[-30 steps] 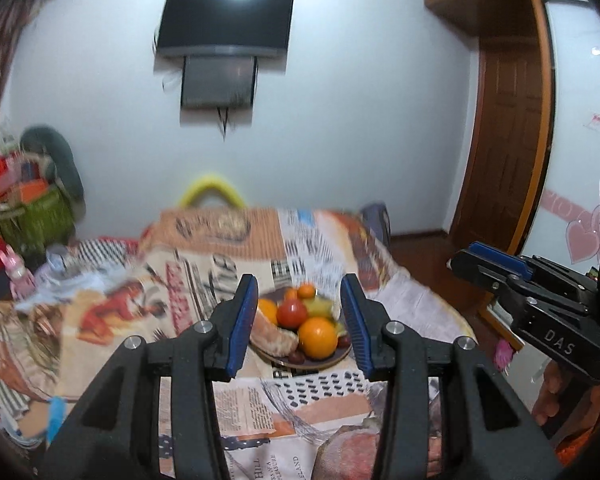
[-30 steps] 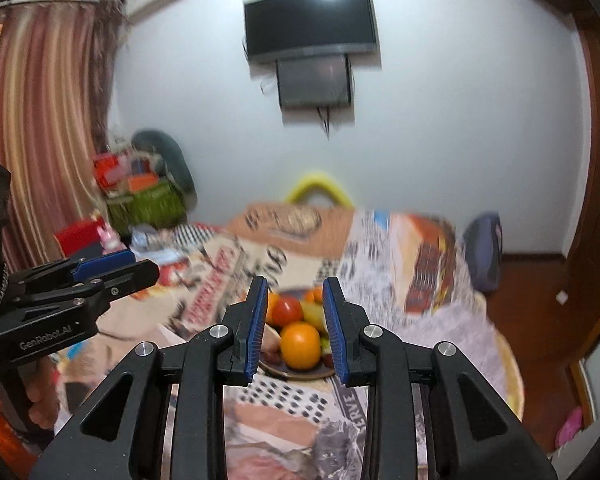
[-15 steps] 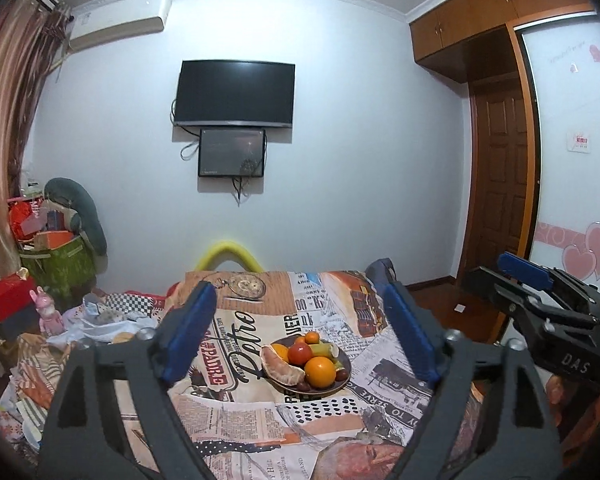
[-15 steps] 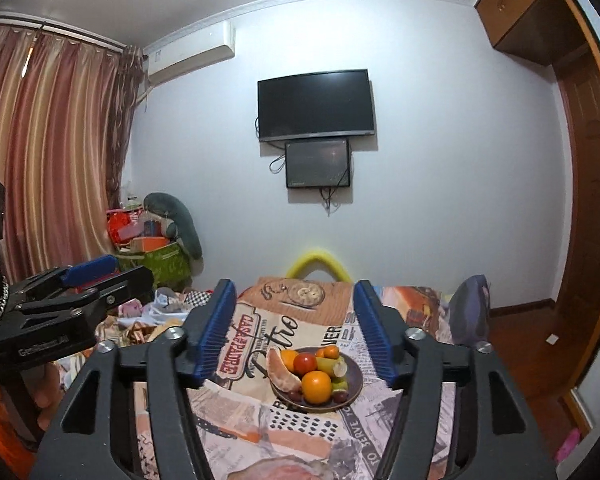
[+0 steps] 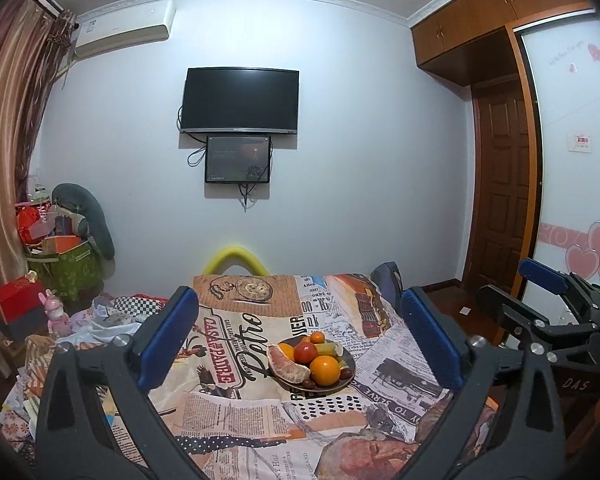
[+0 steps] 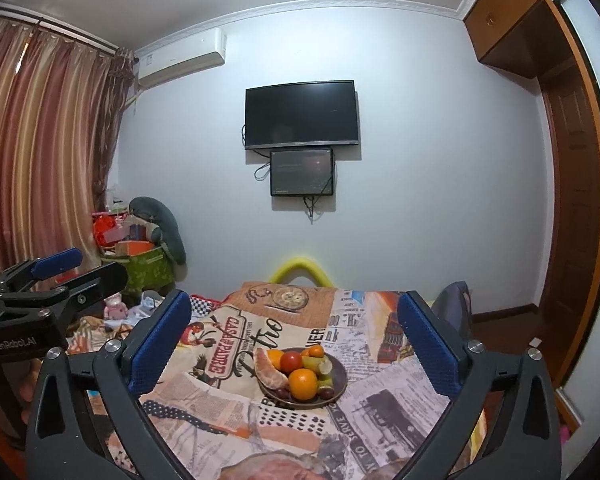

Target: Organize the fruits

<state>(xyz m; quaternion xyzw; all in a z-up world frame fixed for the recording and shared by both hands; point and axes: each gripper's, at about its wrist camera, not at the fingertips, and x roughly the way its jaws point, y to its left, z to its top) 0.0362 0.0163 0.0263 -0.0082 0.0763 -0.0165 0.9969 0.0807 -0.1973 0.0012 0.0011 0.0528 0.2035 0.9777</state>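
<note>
Plate (image 5: 350, 376): dark, round, resting on the printed cloth (image 5: 236, 412); taken here as the landmark. Seen also from the right wrist (image 6: 340, 380).
Plate contents: a large orange (image 5: 325, 369) at the near rim; a red apple (image 5: 305, 353) just behind it; a peeled citrus segment (image 5: 288, 368) along the left rim; a small orange (image 5: 318, 337) at the far rim; a yellow-green piece (image 5: 329, 347) to the right of the apple. Small dark fruits at the near edge, kind cannot be told. All the fruit is piled together and touching.
Left gripper (image 5: 300, 340): jaws spread wide, nothing between them; blue pads stand to either side of the plate in the left wrist view, well short of it.
Right gripper (image 6: 294, 342): jaws likewise spread wide and empty, framing the plate in the right wrist view. Its body also shows at the right edge of the left wrist view (image 5: 548, 312).
Cloth: newspaper and retro print, covers the surface under the plate; wrinkled nearer the cameras.
Behind the plate: a yellow foam arch (image 5: 235, 260) at the far edge of the cloth, against the wall.
Above the plate, on the wall: a dark television (image 5: 240, 101) with a smaller screen (image 5: 238, 159) directly beneath it.
Left of the plate: a green box (image 5: 66, 276) piled with items, a red box (image 5: 14, 300), a pink toy rabbit (image 5: 56, 312), curtains (image 6: 40, 152) beyond.
Right of the plate: a brown door (image 5: 500, 184).
Obstruction: nothing lies between either gripper and the plate.
</note>
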